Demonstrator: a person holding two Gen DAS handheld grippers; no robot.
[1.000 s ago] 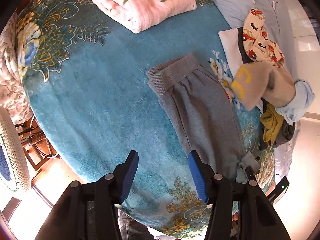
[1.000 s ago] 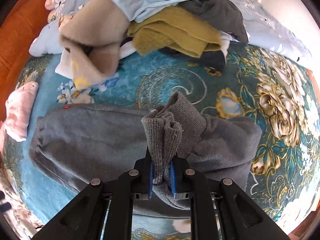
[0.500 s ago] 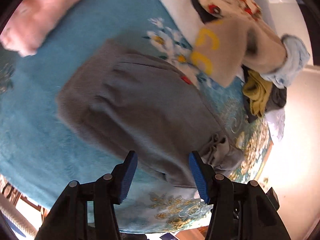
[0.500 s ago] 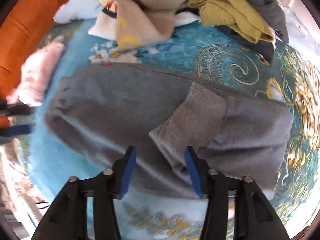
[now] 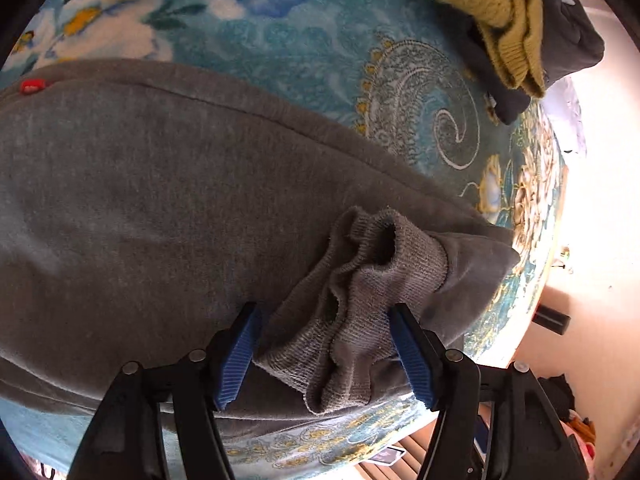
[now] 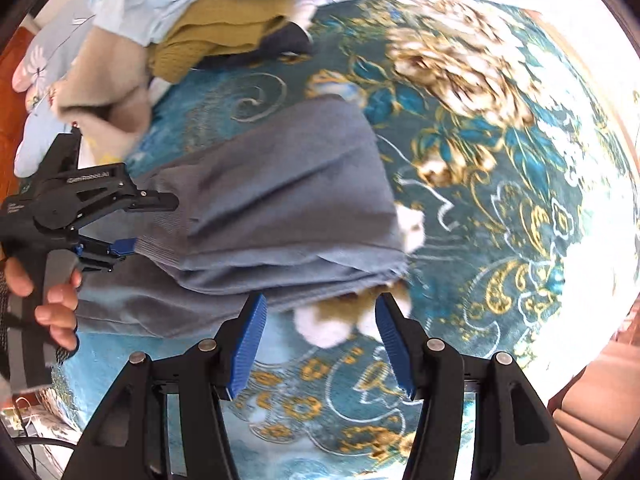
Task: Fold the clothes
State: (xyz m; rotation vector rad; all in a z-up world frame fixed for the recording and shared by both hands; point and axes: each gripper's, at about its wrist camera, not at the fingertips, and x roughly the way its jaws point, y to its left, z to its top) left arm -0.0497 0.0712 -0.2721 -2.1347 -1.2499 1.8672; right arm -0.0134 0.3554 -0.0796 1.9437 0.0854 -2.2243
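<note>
Grey fleece sweatpants (image 5: 168, 208) spread flat across a teal plush bedspread with gold and white floral scrollwork (image 5: 420, 92), one leg doubled back so the bunched ribbed ankle cuffs (image 5: 360, 300) lie on top of the grey fabric near the bed's edge. Left gripper (image 5: 324, 356) low over the trousers, blue ribbed pads (image 5: 236, 360) spread wide on either side of the crumpled cuffs, nothing pinched between them. Small red tag (image 5: 30, 86) showing near the seam at the far left of that view. Mustard-yellow knitted garment (image 5: 500, 20) heaped on a dark grey one (image 5: 568, 40) further up the bedspread, well apart from the trousers. From the right wrist view, folded end of the sweatpants (image 6: 280, 208) just ahead of the right gripper (image 6: 320, 344), blue pads (image 6: 248, 340) wide apart and holding nothing, hovering over the bedspread (image 6: 500, 200) at the trousers' lower edge. Left gripper (image 6: 120, 224) also seen there from the side at the ribbed cuff, black handle held in a bare hand (image 6: 52, 300). Behind, a loose pile of a tan sweater (image 6: 108, 84), a light blue shirt (image 6: 152, 4) and the mustard knit (image 6: 212, 36).
</note>
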